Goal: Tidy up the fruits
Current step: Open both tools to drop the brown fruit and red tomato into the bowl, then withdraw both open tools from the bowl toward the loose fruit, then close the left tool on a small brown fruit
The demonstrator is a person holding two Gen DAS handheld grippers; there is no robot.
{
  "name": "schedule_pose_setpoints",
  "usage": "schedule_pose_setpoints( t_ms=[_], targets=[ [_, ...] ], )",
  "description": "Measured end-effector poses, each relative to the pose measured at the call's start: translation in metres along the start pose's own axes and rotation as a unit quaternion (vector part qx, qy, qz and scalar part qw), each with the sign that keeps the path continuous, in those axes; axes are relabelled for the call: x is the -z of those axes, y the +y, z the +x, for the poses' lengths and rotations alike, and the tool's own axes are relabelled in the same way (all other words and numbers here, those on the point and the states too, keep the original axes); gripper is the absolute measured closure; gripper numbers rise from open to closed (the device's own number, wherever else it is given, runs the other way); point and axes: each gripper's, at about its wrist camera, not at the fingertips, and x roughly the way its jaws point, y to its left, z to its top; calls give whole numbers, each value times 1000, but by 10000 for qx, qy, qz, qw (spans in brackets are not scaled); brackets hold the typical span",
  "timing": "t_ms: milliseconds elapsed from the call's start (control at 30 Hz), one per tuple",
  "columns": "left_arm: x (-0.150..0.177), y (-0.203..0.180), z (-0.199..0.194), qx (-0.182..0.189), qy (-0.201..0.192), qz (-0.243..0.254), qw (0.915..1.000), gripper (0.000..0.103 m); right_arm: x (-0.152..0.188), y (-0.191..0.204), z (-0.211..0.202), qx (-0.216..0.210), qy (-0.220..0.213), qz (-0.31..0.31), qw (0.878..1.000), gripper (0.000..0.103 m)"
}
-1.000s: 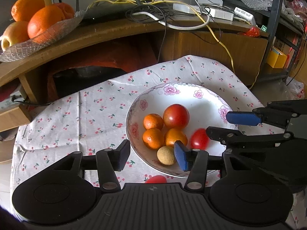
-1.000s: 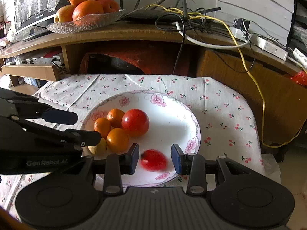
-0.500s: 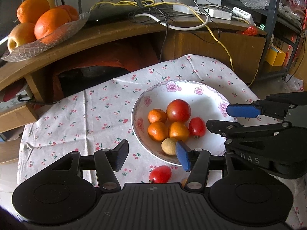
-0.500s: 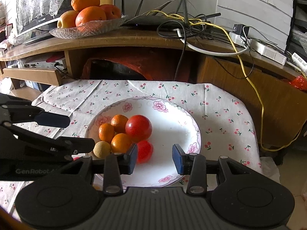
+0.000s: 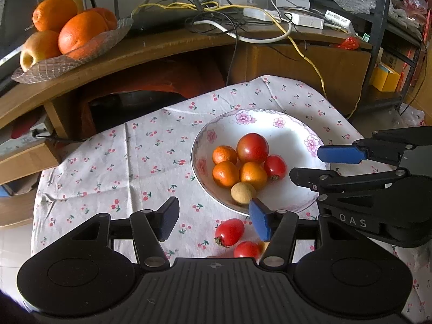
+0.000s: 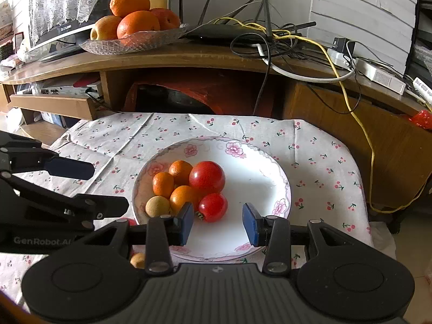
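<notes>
**plate_watcher:** how far along are you with the fruit?

**me:** Most of the way, I'd say. The flowered plate on the table already holds six pieces bunched on one side: a big tomato, three small oranges, a tan longan and a small red tomato tucked against the pile. Left outside on the cherry-print cloth, close to my side of the rim: an oval cherry tomato, a second red one half hidden under my left gripper, and a tan longan peeking out by the right gripper's body. So at least three to go, maybe more that I can't see.

**plate_watcher:** and the grippers? which way does the next one lie?

**me:** Left gripper is empty, jaws opening, hanging above the cloth with that oval tomato sitting low between them, not touched. Right gripper is spread a modest gap over the plate's bare near side, holding nothing; the small tomato sits just beyond its tips. The oval one's long axis runs on a diagonal in the left view, stem end toward me and lower left, blunt end toward the plate. I'd guess pinching it across the short axis is easiest.
</notes>
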Motion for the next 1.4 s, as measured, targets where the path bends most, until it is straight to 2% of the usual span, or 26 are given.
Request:
schedule_pose_setpoints(
  t_ms=[500, 900, 1400],
  targets=[
    [17, 3, -20, 0, 8, 11, 10000, 36, 11, 19, -21, -104, 12, -93, 9999, 65],
    [46, 7, -21, 30, 353, 31, 9994, 36, 36, 38, -29, -254, 345, -167, 9989, 65],
    [60, 14, -8, 157, 637, 45, 9978, 35, 43, 47, 2, -566, 630, -366, 9957, 64]
  ],
)
